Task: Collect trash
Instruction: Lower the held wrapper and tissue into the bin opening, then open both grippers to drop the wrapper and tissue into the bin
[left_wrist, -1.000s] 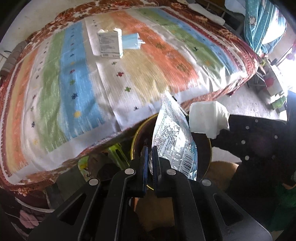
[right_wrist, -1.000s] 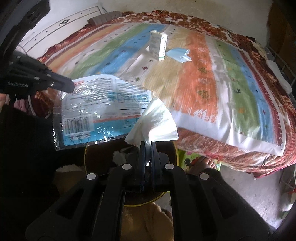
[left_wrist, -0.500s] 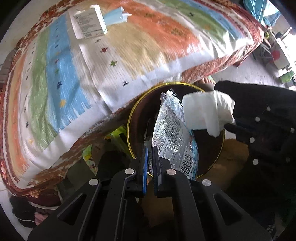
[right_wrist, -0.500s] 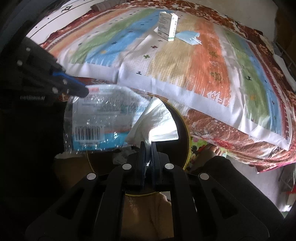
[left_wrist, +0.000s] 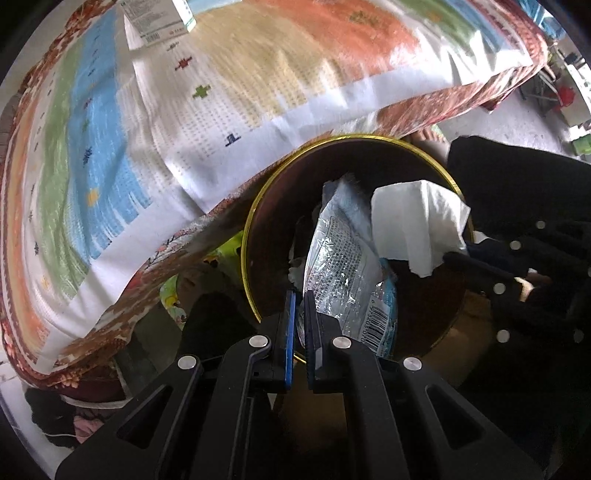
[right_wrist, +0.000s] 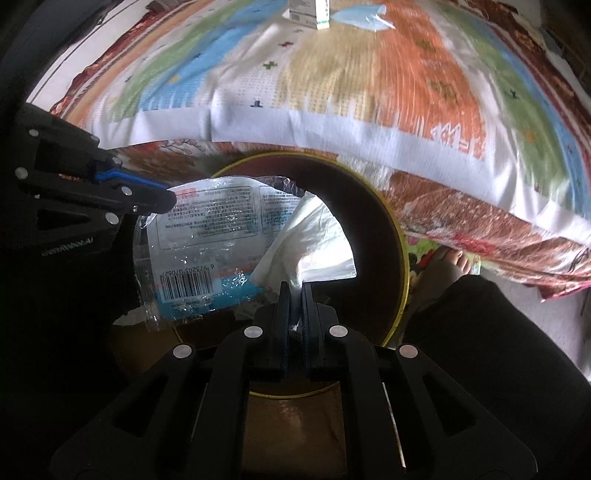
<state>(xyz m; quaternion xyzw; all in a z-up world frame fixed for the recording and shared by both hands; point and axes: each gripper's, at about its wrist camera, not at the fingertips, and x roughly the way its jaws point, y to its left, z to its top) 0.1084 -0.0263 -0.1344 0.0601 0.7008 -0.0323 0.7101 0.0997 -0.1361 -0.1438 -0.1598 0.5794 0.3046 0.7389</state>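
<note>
Over the brown bin (left_wrist: 258, 236), the plastic wrapper (left_wrist: 343, 273) hangs pinched in the nearly closed fingers of the left gripper (left_wrist: 299, 317). At its 2 o'clock, the right gripper (right_wrist: 294, 306) clamps a white tissue (right_wrist: 314, 247). Release both only while they hang inside the rim. A small box (right_wrist: 308, 11) and blue mask (right_wrist: 364, 18) remain on the bed (right_wrist: 369, 92) at 12 o'clock.

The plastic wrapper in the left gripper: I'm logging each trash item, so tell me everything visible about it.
The plastic wrapper is a crinkled, clear, shiny flat bag with a blue band, blocks of small print and a barcode near one end. The left gripper pinches one edge, so it hangs over the open mouth of the round bin. The white tissue held by the right gripper overlaps it on one side.
</note>
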